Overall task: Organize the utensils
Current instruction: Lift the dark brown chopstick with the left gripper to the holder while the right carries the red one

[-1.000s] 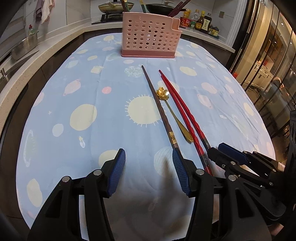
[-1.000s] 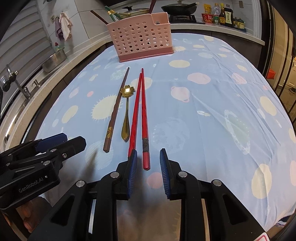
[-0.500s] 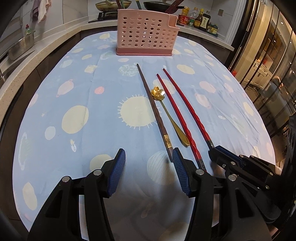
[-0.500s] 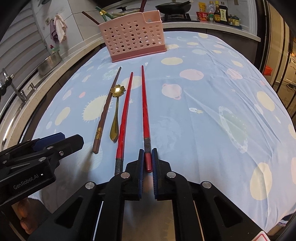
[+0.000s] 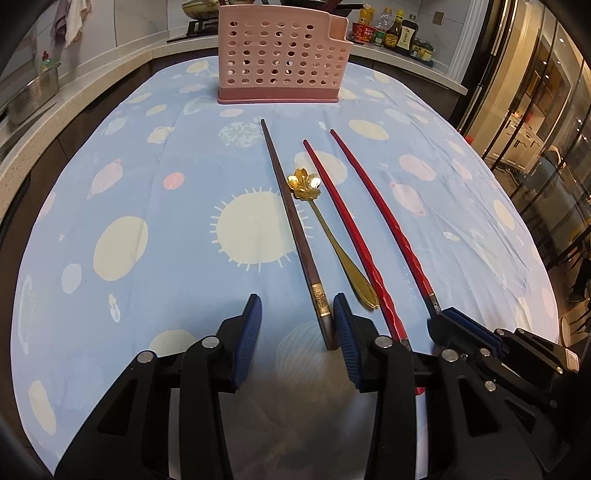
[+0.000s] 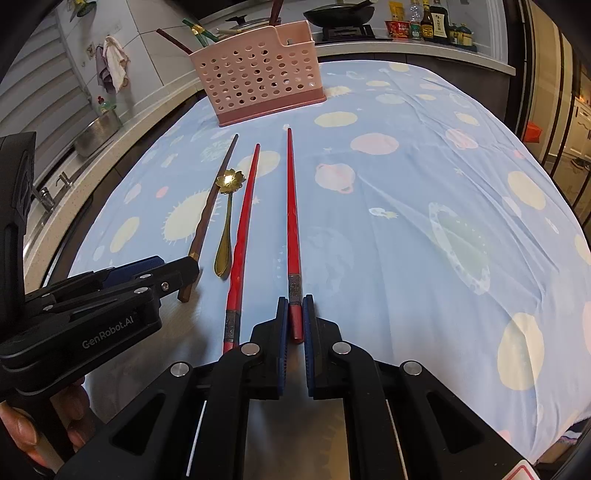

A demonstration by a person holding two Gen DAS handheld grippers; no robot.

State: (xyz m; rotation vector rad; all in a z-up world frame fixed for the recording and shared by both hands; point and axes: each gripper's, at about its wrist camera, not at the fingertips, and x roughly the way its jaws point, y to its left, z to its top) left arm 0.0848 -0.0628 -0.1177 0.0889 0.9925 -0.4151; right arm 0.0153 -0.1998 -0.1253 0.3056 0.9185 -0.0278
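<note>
My right gripper (image 6: 294,314) is shut on the thick end of a red chopstick (image 6: 291,206), which points toward the pink perforated utensil basket (image 6: 258,77). A second red chopstick (image 6: 243,229), a gold flower-headed spoon (image 6: 227,221) and a dark brown chopstick (image 6: 212,206) lie to its left on the cloth. My left gripper (image 5: 297,314) is open, with the thick end of the brown chopstick (image 5: 295,229) lying between its fingers beside the right pad. The spoon (image 5: 325,225), both red chopsticks (image 5: 347,225) and the basket (image 5: 280,55) show in the left wrist view.
The table has a blue cloth with planet prints (image 5: 147,184). A kitchen counter runs behind with sauce bottles (image 5: 399,33), a pan (image 6: 340,14) and a steel pot (image 5: 33,92). The basket holds several utensils. Glass doors stand at right (image 5: 535,92).
My right gripper closed on the right red chopstick and swung it apart from the other red one. My left gripper moved forward so the brown chopstick's end lies between its fingers.
</note>
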